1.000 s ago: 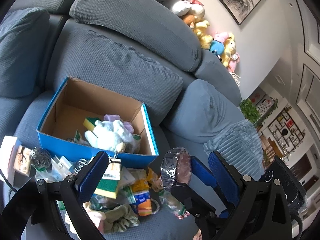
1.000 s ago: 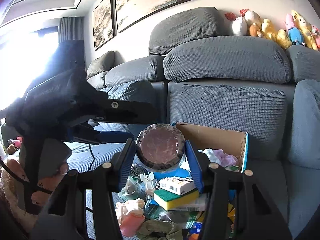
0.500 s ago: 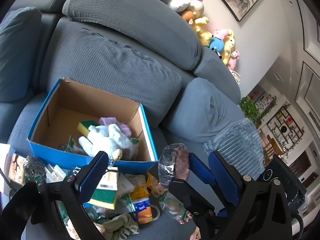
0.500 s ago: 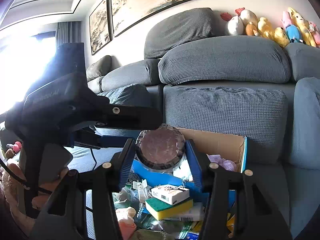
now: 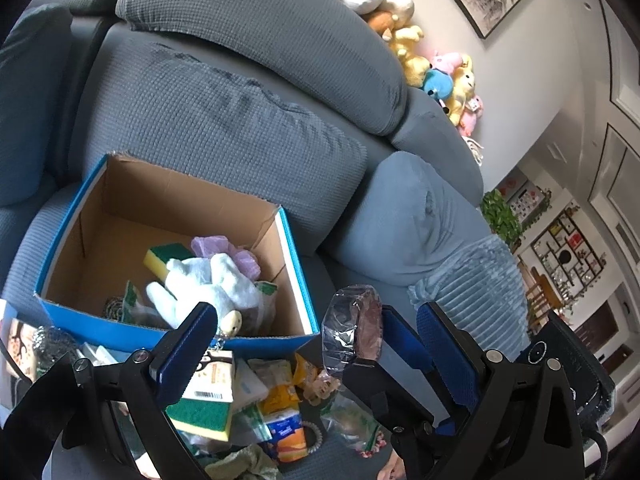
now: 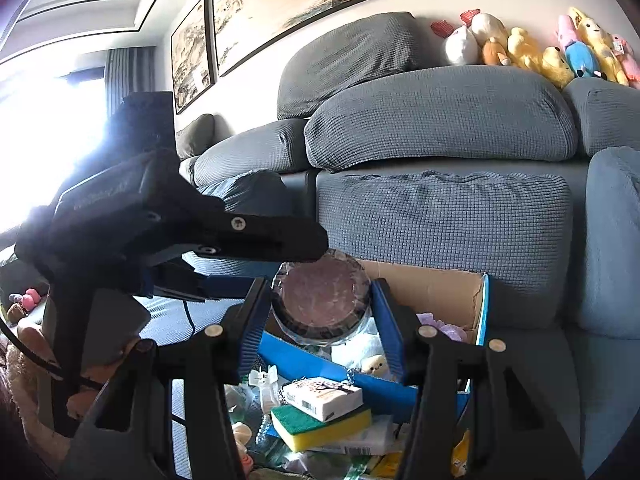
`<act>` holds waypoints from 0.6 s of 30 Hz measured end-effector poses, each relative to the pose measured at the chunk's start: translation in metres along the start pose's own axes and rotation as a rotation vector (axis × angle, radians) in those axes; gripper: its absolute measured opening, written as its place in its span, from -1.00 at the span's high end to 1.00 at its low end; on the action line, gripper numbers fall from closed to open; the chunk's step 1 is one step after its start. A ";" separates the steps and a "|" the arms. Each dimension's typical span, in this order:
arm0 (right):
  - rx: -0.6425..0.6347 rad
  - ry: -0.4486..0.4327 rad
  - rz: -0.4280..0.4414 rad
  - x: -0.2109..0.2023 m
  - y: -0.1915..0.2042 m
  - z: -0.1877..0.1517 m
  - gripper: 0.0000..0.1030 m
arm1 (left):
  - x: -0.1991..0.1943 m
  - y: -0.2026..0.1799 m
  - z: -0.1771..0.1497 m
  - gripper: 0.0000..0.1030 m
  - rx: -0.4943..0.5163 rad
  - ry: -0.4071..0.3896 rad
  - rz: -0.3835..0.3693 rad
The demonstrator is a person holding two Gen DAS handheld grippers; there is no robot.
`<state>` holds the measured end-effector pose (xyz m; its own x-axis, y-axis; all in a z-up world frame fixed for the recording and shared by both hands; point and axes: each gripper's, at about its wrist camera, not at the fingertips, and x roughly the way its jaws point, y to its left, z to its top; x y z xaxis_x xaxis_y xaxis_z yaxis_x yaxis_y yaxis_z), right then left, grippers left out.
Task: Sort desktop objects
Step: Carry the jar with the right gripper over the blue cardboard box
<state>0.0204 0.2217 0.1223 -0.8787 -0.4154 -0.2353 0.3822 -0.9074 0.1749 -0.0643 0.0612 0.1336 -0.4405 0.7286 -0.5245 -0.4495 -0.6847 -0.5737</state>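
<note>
Right gripper [image 6: 320, 312] pinches round plastic-wrapped brownish disc [image 6: 320, 300], frame centre, w/ open blue cardboard box [image 6: 444, 292] behind it. Left gripper [image 5: 316, 336] fingers spread, empty.

White plush toy [image 5: 208, 284] lies inside blue cardboard box [image 5: 288, 240].

Grey-blue sofa [image 6: 444, 236], textured covers, with loose back cushions [image 6: 436, 116]. Row of plush toys [image 6: 532, 52] along its top: white, yellow, blue, pink. Framed ink landscape paintings [image 6: 292, 12] on white wall. Potted green plant [image 5: 500, 214] and wall shelving [image 5: 568, 248] in the room beyond.
</note>
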 end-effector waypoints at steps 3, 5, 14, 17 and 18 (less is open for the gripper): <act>0.002 -0.009 0.004 0.004 -0.003 0.000 -0.02 | 0.006 0.001 0.004 -0.94 0.003 0.002 -0.007; 0.003 -0.021 0.000 0.009 -0.005 0.001 -0.02 | 0.011 0.002 0.008 -0.94 0.003 0.002 -0.008; 0.030 -0.040 -0.004 0.028 -0.018 -0.002 -0.02 | 0.032 0.016 0.018 -0.94 0.002 0.003 -0.001; 0.034 -0.046 -0.011 0.033 -0.023 -0.003 -0.02 | 0.038 0.021 0.022 -0.94 0.002 -0.001 -0.003; 0.039 -0.045 -0.010 0.035 -0.025 -0.003 -0.02 | 0.040 0.023 0.023 -0.94 0.001 -0.002 -0.005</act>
<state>-0.0187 0.2294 0.1068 -0.8950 -0.4019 -0.1937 0.3624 -0.9081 0.2096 -0.1098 0.0742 0.1142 -0.4399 0.7321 -0.5201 -0.4528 -0.6810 -0.5755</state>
